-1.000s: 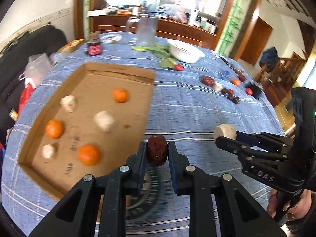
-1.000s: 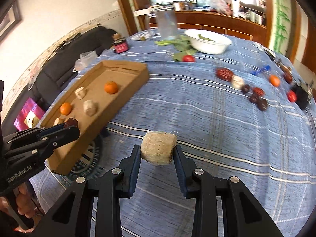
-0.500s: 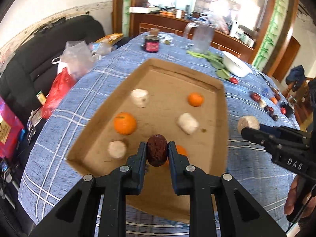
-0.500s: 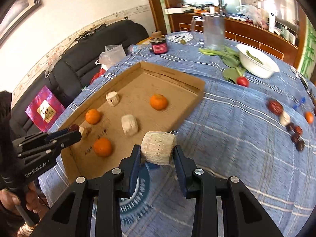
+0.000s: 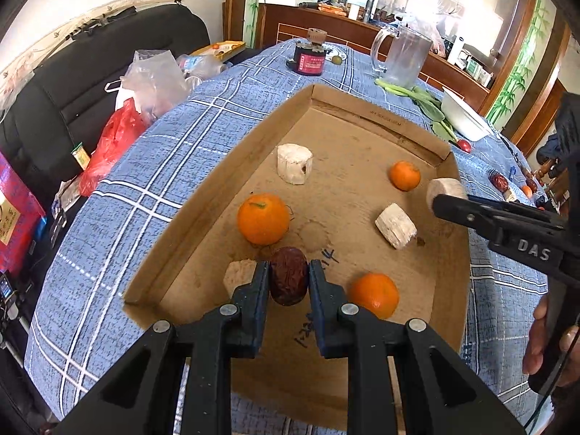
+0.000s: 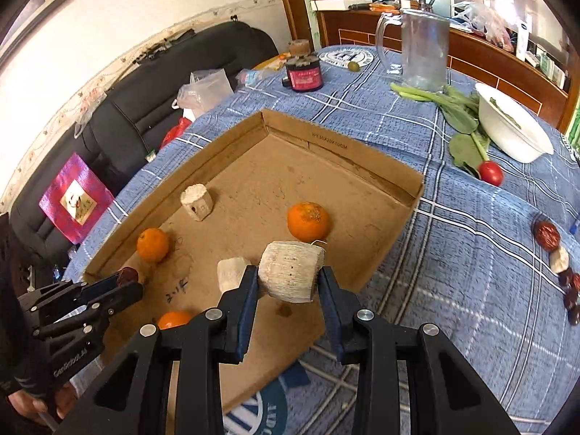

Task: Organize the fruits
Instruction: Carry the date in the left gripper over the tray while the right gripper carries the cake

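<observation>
A blue plaid tablecloth (image 6: 453, 239) covered the table. On it lay a cardboard tray (image 6: 369, 166). Toward the far edge stood a glass pitcher (image 6: 422, 50), a white bowl (image 6: 514, 134) and a dark jar (image 6: 304, 74).

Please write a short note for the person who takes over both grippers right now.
Left gripper: shut on a red date, above the cardboard tray.
Right gripper: shut on a pale chunk, above the tray's right side.
Done: three oranges and three pale chunks lie in the tray.
Left: release both pieces, then fetch the small fruits on the blue cloth at right.
</observation>
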